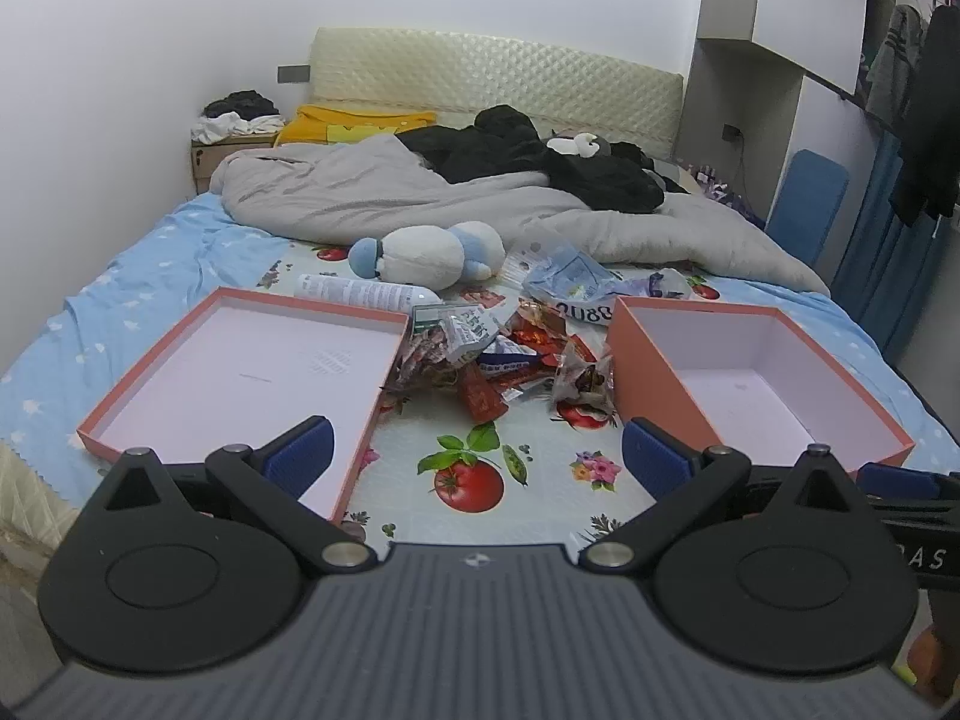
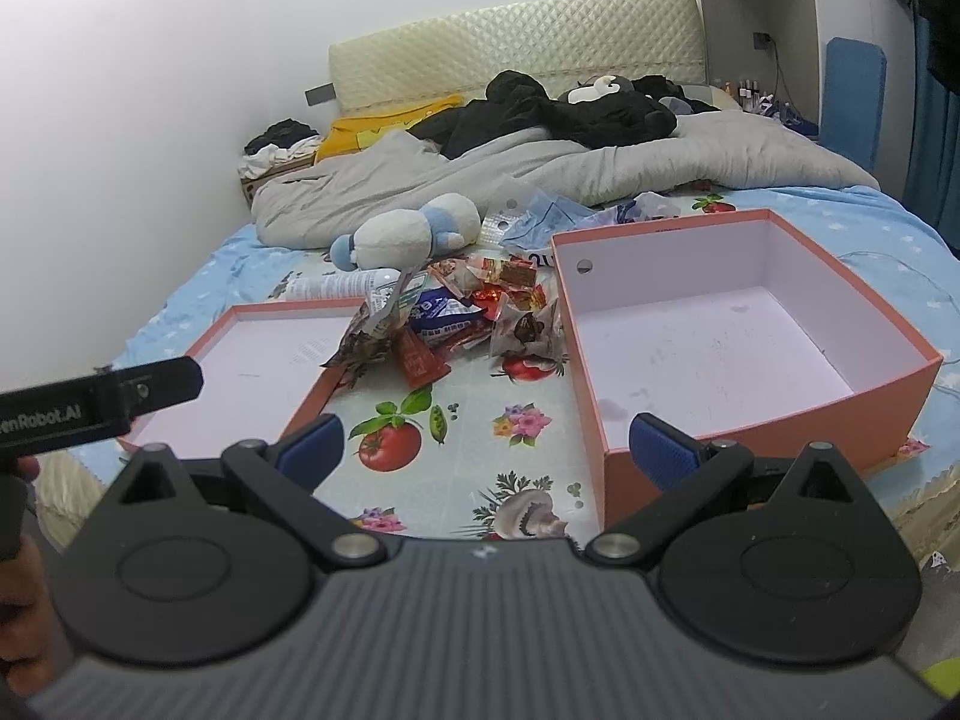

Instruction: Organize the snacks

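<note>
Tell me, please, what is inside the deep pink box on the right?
No snacks: the deep pink box shows only its pale lining with faint marks. Its nearest inside corner is hidden behind the front wall.

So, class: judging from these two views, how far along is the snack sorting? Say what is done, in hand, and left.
Done: only the setup. The deep orange box and the shallow orange lid lie open, with no snacks inside. In hand: nothing; the left gripper and the right gripper are both open, short of the pile. Left: the whole heap of snack packets between the box and the lid.
</note>
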### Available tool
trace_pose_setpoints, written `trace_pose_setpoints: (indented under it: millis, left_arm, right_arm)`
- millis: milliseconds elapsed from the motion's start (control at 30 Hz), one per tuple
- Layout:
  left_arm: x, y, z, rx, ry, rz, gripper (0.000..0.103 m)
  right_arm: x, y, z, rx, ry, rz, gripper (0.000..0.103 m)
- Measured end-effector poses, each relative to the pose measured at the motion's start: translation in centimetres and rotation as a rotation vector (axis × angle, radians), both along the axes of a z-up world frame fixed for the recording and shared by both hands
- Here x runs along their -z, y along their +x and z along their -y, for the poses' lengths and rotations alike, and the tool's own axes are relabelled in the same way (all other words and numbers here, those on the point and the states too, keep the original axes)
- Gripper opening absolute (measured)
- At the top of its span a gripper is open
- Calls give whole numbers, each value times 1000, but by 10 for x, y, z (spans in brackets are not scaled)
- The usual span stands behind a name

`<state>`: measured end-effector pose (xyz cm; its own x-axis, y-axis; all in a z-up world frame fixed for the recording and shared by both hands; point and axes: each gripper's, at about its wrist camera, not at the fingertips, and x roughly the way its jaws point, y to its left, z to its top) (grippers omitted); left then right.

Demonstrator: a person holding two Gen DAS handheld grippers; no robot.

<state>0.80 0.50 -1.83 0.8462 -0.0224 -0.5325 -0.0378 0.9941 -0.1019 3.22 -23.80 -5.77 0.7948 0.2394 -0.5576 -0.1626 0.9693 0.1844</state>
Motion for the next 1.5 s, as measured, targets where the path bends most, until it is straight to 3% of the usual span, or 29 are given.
trace_pose_setpoints:
  millis: [1300, 1367, 1500]
  left_arm:
    - [14, 5, 2, 50, -3, -35, 103]
    - [15, 5, 2, 55, 0, -32, 103]
    - [24, 9, 3, 77, 13, -29, 102]
  right_arm:
    - [12, -4, 9, 19, 41, -6, 103]
    - [14, -5, 10, 14, 54, -2, 99]
    - [18, -4, 4, -11, 7, 5, 79]
